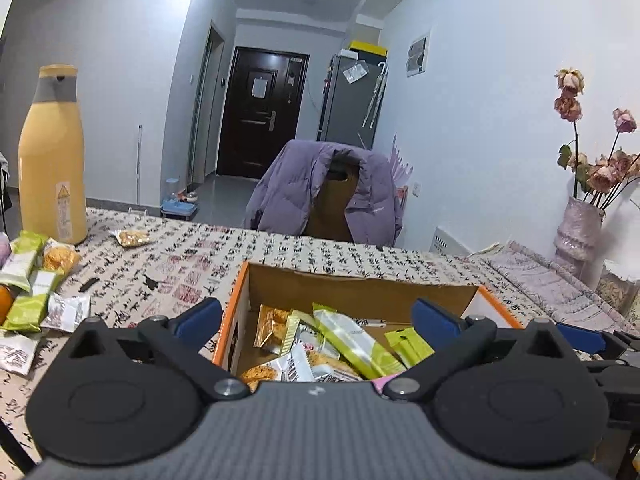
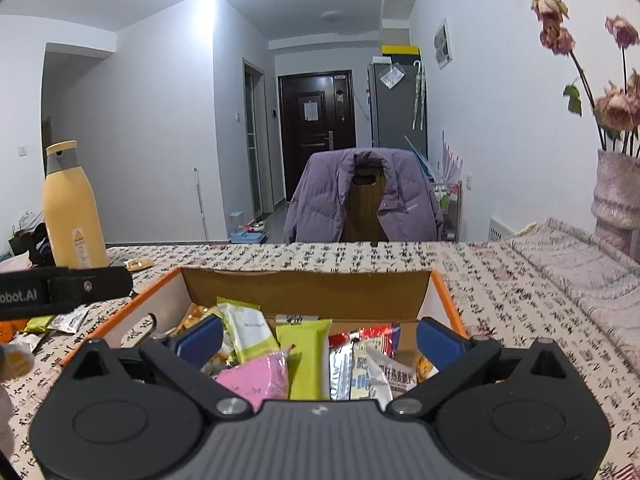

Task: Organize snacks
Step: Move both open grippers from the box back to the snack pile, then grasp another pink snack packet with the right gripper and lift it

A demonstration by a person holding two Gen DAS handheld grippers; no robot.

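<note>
An orange-edged open cardboard box (image 2: 308, 286) sits on the table (image 2: 500, 280) covered by a calligraphy-print cloth, holding green, pink and silver wrapped snack packets (image 2: 304, 360). Both the left gripper (image 1: 318, 318) and right gripper (image 2: 318, 338) hover over it, fingers spread wide and empty. More loose green and silver snack packets (image 1: 28, 280) lie near the table's left edge, beside a tall yellow bottle (image 1: 52, 156).
</note>
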